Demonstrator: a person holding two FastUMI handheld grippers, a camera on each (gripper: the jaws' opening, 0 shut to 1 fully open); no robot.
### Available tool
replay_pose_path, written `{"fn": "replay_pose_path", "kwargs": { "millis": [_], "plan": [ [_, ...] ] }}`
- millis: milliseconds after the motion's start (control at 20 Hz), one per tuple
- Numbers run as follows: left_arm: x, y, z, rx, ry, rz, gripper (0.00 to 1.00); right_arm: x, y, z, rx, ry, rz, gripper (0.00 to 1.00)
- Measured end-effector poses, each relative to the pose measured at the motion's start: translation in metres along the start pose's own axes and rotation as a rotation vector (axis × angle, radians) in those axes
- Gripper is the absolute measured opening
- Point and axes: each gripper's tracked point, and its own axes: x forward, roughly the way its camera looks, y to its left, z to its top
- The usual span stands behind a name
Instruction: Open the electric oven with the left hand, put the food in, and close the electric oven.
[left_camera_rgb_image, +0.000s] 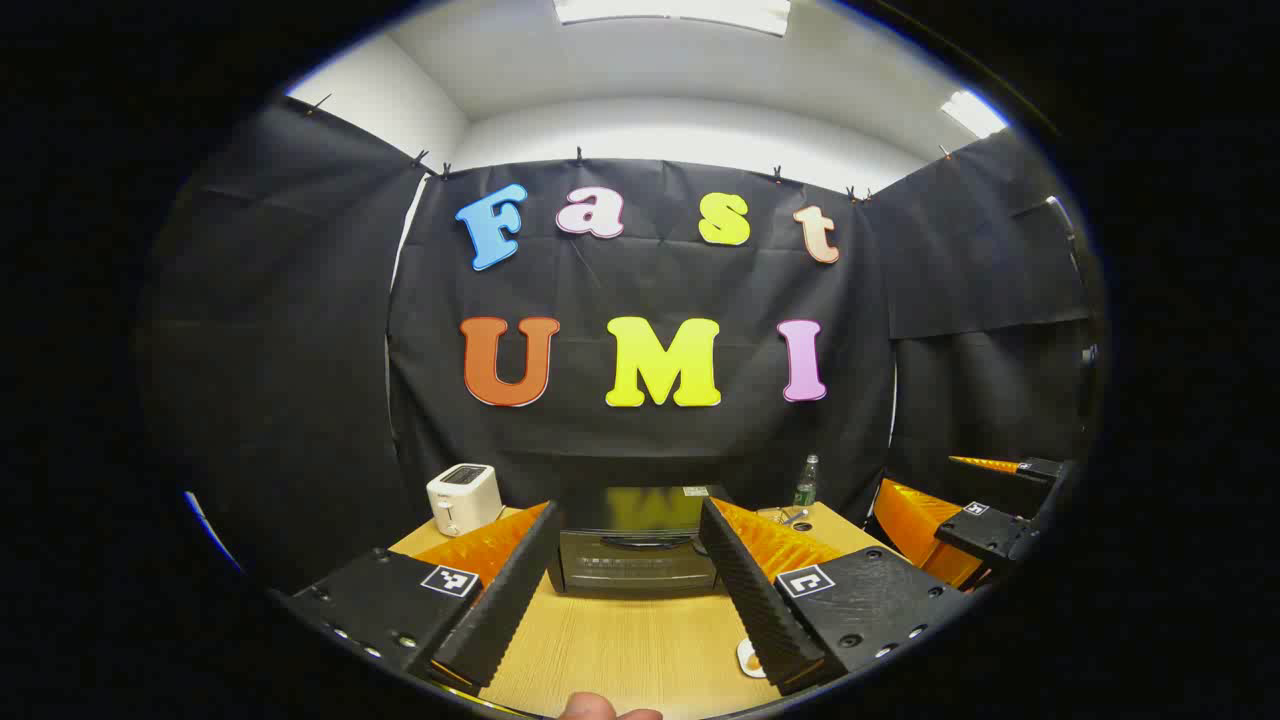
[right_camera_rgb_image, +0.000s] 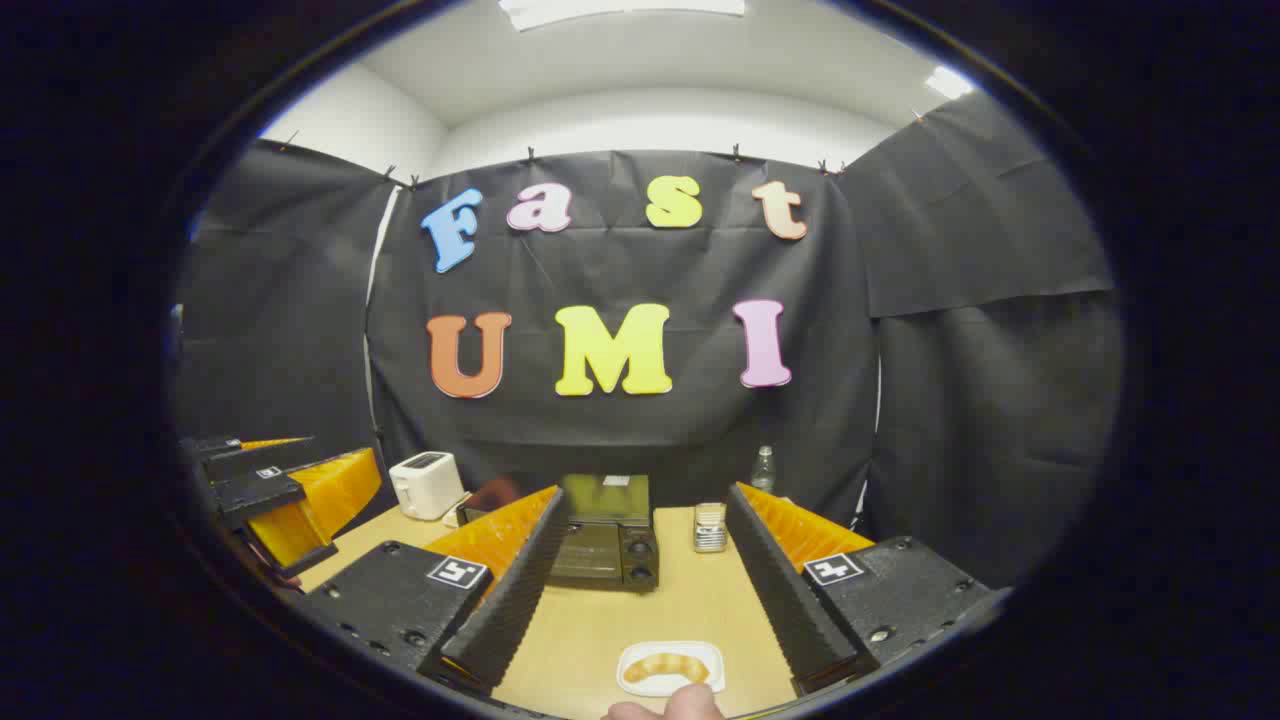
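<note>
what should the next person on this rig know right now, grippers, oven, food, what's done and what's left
Left gripper: open, holding nothing, facing the oven.
Right gripper: open, holding nothing, above the food.
Dark box-shaped electric oven: at the back of the light wooden table, door shut.
Golden curved pastry: on a small white plate at the table's near edge.
Done: nothing.
Left: open door with left, load food, close.

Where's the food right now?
In the right gripper view the food lies on a white plate at the table's near edge, between the open right gripper's fingers, in front of the oven.
</note>
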Motion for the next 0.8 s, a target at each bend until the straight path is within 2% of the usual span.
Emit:
{"fn": "replay_pose_path", "kwargs": {
  "millis": [800],
  "plan": [
    [0.0036, -0.0033, 0.0018, -0.006, 0.003, -0.018, 0.92, 0.005, -0.0018, -0.0032, 0.011, 0.024, -0.01, 0.96]
  ]
}}
